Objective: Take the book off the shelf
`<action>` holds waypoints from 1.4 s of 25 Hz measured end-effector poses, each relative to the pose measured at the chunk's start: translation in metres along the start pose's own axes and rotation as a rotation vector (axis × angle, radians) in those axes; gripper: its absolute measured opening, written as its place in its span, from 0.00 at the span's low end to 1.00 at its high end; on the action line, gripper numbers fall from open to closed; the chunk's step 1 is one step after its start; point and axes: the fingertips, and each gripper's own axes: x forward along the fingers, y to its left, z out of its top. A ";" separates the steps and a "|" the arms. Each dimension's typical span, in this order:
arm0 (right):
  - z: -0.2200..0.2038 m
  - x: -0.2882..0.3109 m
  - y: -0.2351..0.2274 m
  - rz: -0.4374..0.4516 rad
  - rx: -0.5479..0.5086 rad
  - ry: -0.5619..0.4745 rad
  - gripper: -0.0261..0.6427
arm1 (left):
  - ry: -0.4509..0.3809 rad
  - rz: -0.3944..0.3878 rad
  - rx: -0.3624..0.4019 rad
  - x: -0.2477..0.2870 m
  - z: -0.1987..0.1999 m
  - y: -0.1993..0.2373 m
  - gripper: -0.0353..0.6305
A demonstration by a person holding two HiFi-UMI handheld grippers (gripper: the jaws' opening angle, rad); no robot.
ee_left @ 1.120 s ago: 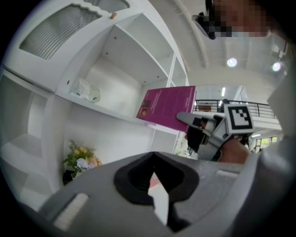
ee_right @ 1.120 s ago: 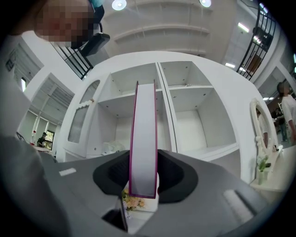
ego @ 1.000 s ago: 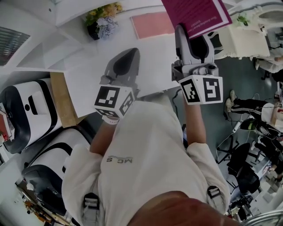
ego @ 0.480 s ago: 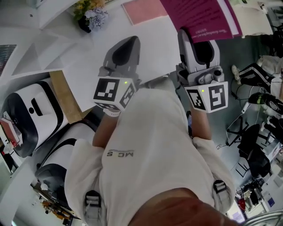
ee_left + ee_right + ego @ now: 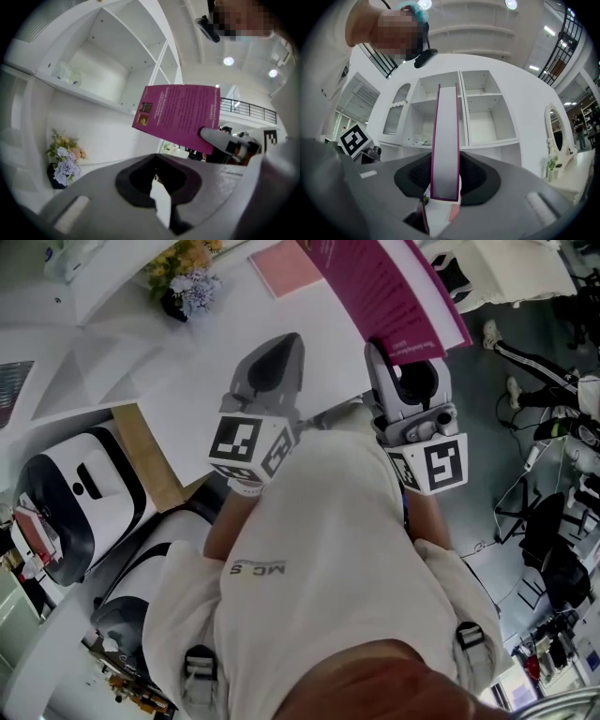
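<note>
- The right gripper [image 5: 401,345] is seen clamped on the lower edge of the magenta book [image 5: 386,287]; the jaws are pressed on both covers.
- In the right gripper view the book [image 5: 445,140] is held upright, edge-on, well apart from the white shelf [image 5: 461,110] on the far side.
- The left gripper [image 5: 272,360] is held to the left of the book, jaws drawn together, nothing between them.
- A flower pot [image 5: 180,285] is noted at the far left on the white table [image 5: 187,371].
</note>
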 end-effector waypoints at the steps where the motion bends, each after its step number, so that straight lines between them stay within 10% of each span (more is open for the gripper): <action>1: -0.005 -0.002 -0.001 -0.003 0.001 0.013 0.25 | 0.004 -0.001 -0.002 0.000 -0.002 -0.001 0.06; 35: -0.234 0.007 -0.030 -0.029 0.205 0.498 0.25 | 0.204 0.113 -0.081 0.006 -0.120 0.051 0.06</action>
